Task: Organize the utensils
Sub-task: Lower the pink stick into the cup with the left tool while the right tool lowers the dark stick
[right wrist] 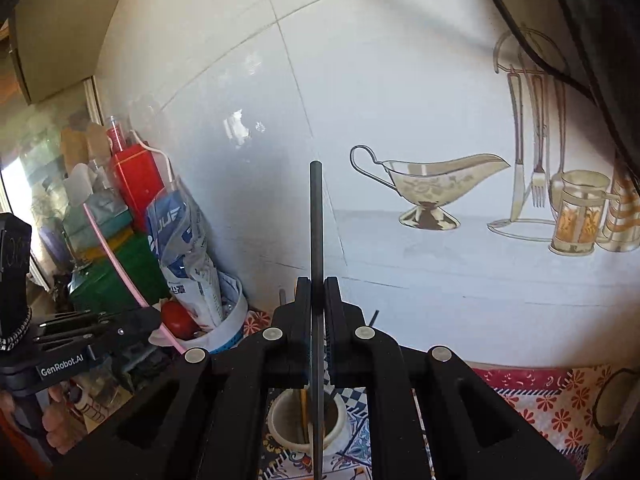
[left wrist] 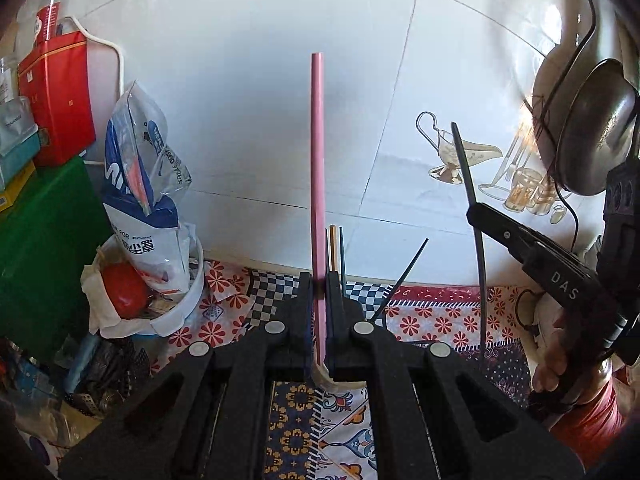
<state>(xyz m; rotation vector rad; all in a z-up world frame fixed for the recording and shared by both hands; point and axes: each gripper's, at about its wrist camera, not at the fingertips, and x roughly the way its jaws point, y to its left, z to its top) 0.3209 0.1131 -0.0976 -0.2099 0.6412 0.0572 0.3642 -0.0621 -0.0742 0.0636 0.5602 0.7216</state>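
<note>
Right then, both grippers were busy with straws. The left gripper had its fingers closed tight on a long pink straw, which stood straight up. The right gripper had its fingers closed on a black straw, upright too. Below them on the patterned desk sat a small cream cup. The black straw's lower end looked to be inside that cup already, next to a few thin sticks, one of them yellow. The pink straw seemed to reach down just by the cup's rim, but I could not tell if it was in.

I think the step was putting the straws into the cup. Next, each one would need to go down gently, then the fingers should let go without tipping the cup.

Off to the left, a white tub held a blue-and-white bag and something round and red.
</note>
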